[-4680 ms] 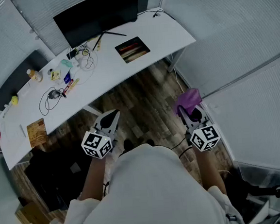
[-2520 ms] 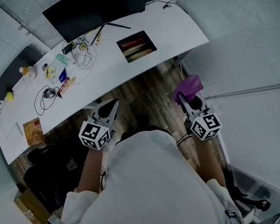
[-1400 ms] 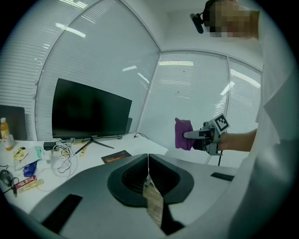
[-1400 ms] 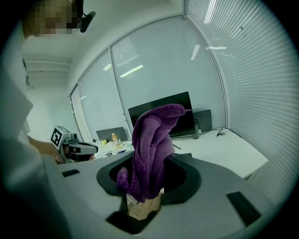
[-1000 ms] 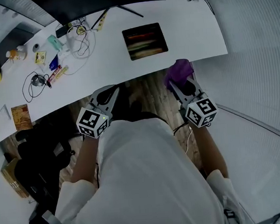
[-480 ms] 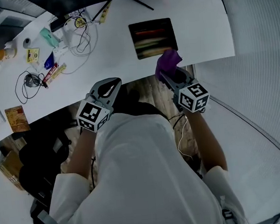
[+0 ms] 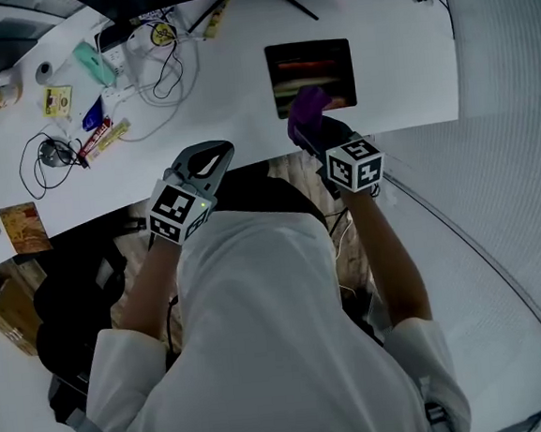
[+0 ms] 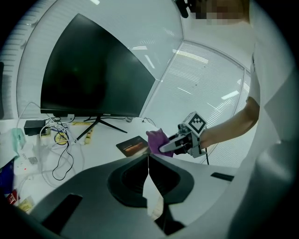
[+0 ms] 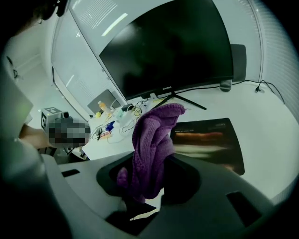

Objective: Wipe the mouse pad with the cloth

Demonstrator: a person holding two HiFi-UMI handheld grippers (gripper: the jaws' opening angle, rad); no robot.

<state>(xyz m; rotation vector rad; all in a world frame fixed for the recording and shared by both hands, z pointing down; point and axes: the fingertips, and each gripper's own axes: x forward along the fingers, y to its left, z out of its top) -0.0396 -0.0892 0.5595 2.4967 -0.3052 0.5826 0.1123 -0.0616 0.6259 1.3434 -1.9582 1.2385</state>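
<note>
The dark mouse pad [image 7: 310,70] with a striped print lies flat on the white desk [image 7: 399,67], and it also shows in both gripper views [image 8: 134,145] [image 9: 210,140]. My right gripper [image 7: 304,128] is shut on a purple knitted cloth [image 7: 306,109] [image 9: 152,140]. It holds the cloth bunched over the pad's near edge; whether the cloth touches the pad I cannot tell. My left gripper [image 7: 216,151] hangs at the desk's front edge, left of the pad, shut with nothing in it [image 8: 148,158].
A large dark monitor [image 9: 168,46] on a thin stand [image 7: 294,1] stands behind the pad. Cables [image 7: 158,65], packets and small items [image 7: 94,132] litter the desk's left half. A dark chair or bag [image 7: 66,303] sits on the floor at the left.
The person has stepped up to the desk. My right gripper has carried the cloth forward from over the floor to the pad's near edge. My left gripper came forward to the desk edge.
</note>
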